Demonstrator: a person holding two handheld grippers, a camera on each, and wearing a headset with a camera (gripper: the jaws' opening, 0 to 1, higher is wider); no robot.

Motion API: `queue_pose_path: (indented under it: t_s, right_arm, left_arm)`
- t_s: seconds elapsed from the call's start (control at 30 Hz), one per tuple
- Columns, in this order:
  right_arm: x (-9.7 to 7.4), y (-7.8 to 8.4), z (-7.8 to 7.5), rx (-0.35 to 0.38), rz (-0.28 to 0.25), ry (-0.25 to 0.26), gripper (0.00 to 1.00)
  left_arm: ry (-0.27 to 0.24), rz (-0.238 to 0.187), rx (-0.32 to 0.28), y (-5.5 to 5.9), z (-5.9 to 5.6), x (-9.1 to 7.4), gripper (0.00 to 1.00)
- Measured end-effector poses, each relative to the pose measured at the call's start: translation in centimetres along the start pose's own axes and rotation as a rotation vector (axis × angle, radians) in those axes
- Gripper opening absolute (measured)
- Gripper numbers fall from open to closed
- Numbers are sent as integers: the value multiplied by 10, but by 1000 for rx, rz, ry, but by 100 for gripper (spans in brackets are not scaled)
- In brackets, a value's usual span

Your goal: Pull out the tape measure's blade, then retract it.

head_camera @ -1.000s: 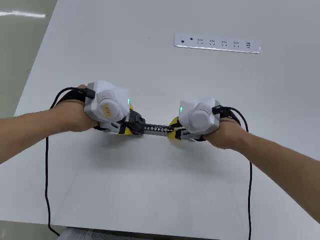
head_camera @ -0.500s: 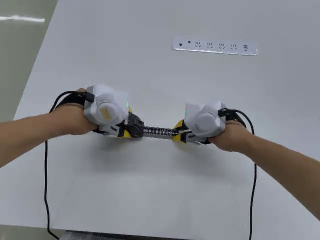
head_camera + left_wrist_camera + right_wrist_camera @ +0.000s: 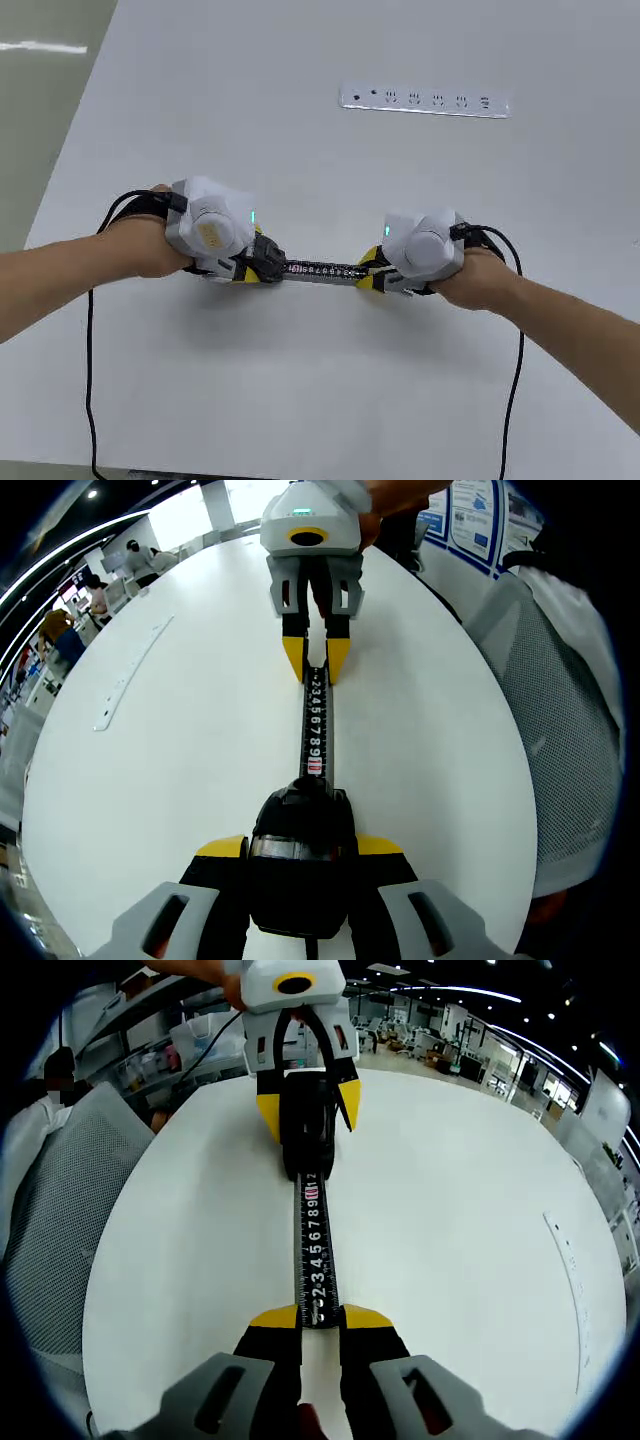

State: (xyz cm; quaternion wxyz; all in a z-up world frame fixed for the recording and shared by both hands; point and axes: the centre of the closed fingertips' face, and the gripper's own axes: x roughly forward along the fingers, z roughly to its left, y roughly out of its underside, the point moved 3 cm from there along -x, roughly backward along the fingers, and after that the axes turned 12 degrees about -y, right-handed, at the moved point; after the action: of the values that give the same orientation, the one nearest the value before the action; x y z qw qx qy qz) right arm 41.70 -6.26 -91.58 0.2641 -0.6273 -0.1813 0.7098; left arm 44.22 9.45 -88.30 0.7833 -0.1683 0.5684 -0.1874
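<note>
Left tool clamps the black plastic tape measure case over white worktop. Right tool pinches the tip of its numbered steel blade; more blade out than a second ago.

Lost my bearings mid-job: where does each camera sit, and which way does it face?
Head view: headset, looking down at the table; forearms, left gripper, right gripper show.
Left gripper view: on the left gripper, looking along the blade at the right gripper; own jaws clamp the case.
Right gripper view: on the right gripper, facing the left gripper; own jaws pinch the blade's tip.
Shared: the same blade, seen from opposite ends.
</note>
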Motion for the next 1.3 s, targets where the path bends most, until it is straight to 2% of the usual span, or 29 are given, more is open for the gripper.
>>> queue_pose_path:
  t_s: [1.3]
  right_arm:
    - [-33, 37, 3, 19, 12, -5, 13]
  left_arm:
    - [-1, 17, -5, -1, -1, -1, 35]
